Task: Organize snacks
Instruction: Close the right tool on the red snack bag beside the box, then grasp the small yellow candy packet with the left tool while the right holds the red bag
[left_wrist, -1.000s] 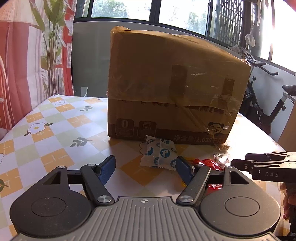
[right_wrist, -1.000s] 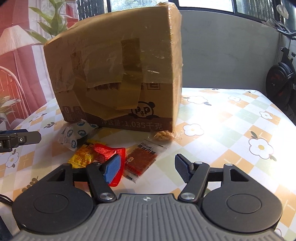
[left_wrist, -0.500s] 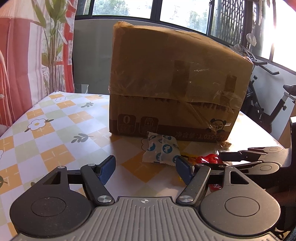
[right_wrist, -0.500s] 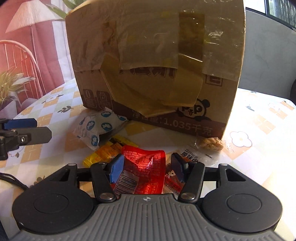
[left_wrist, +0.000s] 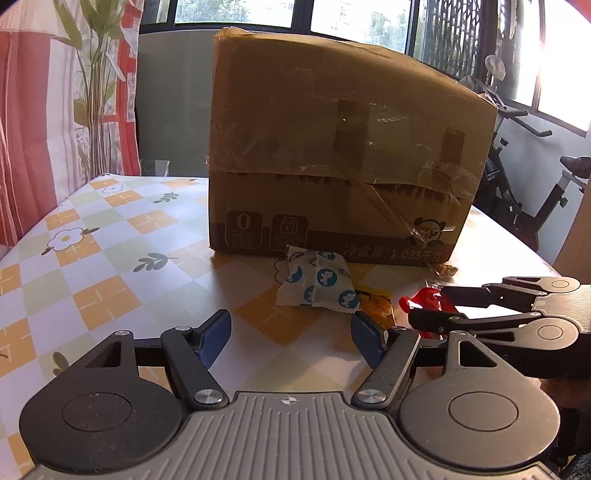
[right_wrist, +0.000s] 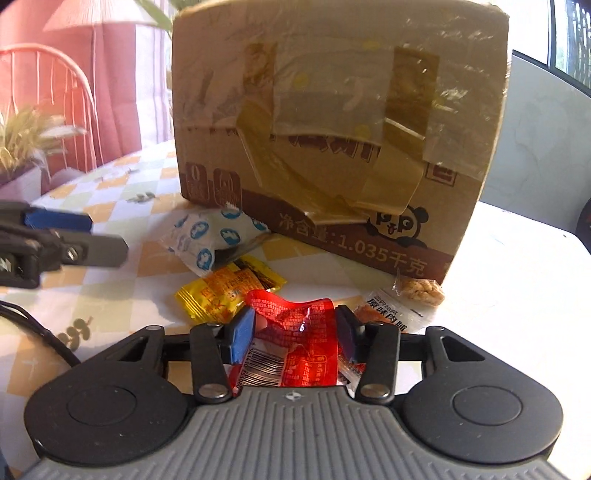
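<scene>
Right gripper clamped on the red snack packet; left gripper spread wide and holding nothing.

The right gripper (right_wrist: 293, 336) has both blue pads pressed against the crumpled red snack packet (right_wrist: 299, 343), low over the checked tablecloth (left_wrist: 110, 258). From the right wrist view, a yellow packet (right_wrist: 221, 291) lies at 10 o'clock of the red one, touching it; the white packet with blue dots (right_wrist: 210, 240) lies beyond that, against the base of the taped cardboard box (right_wrist: 332, 129). A clear-wrapped jerky packet (right_wrist: 391, 314) lies at 2 o'clock, and a small clear bag of nuts (right_wrist: 421, 290) rests at the box corner. The left gripper (left_wrist: 291, 338) hovers at 9 o'clock, well apart.
</scene>
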